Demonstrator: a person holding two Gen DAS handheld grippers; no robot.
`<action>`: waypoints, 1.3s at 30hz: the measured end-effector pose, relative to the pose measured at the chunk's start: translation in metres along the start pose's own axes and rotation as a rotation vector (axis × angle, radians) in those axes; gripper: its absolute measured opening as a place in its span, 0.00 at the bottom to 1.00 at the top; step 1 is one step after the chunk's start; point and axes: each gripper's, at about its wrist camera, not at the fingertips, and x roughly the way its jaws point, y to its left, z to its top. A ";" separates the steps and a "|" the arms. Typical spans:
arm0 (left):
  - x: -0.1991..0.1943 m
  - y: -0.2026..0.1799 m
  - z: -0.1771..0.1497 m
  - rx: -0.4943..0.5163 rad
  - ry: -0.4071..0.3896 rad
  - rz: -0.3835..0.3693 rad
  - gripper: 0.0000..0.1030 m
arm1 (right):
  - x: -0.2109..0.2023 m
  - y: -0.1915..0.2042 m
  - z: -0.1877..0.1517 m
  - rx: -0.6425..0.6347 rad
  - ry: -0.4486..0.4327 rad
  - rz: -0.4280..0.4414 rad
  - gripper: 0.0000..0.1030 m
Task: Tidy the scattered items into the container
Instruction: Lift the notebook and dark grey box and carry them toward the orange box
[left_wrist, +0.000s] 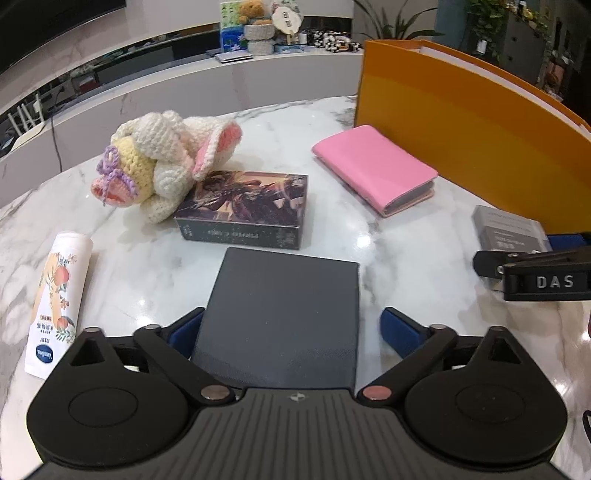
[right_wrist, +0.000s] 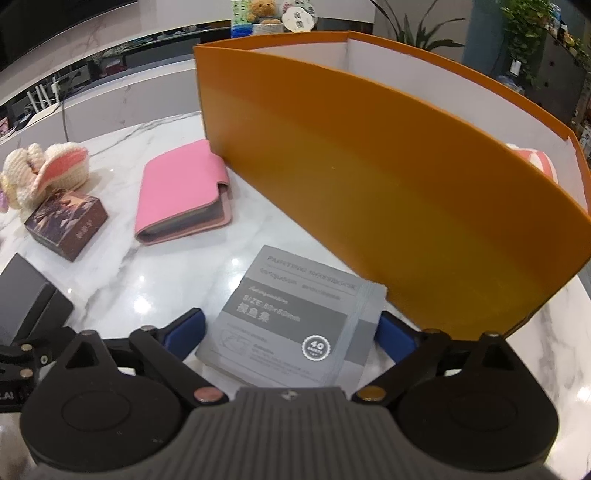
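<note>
A dark grey flat box (left_wrist: 280, 317) lies on the marble table between the blue pads of my left gripper (left_wrist: 291, 328), which is open; the right pad stands clear of the box. A grey notebook packet (right_wrist: 295, 317) lies between the pads of my right gripper (right_wrist: 291, 328), also open, with the pads close beside its edges. Directly behind the packet stands the tall orange container (right_wrist: 388, 192), white inside, with something pink-and-white striped (right_wrist: 532, 158) in its far corner.
On the table lie a crochet bunny (left_wrist: 166, 162), a printed card box (left_wrist: 243, 210), a pink wallet (left_wrist: 373, 166) and a tissue pack (left_wrist: 59, 295). The right gripper's black frame (left_wrist: 543, 280) reaches in at the left wrist view's right edge. A shelf with ornaments runs behind.
</note>
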 end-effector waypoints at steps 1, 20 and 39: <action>-0.002 -0.001 0.000 0.007 -0.005 -0.005 0.93 | 0.000 0.001 0.000 -0.002 0.004 0.002 0.93; -0.023 0.011 -0.007 0.002 -0.010 -0.026 0.87 | -0.009 0.023 -0.005 -0.101 0.030 0.086 0.89; -0.090 0.005 0.005 0.010 -0.070 -0.034 0.87 | -0.084 0.030 -0.005 -0.188 0.005 0.252 0.86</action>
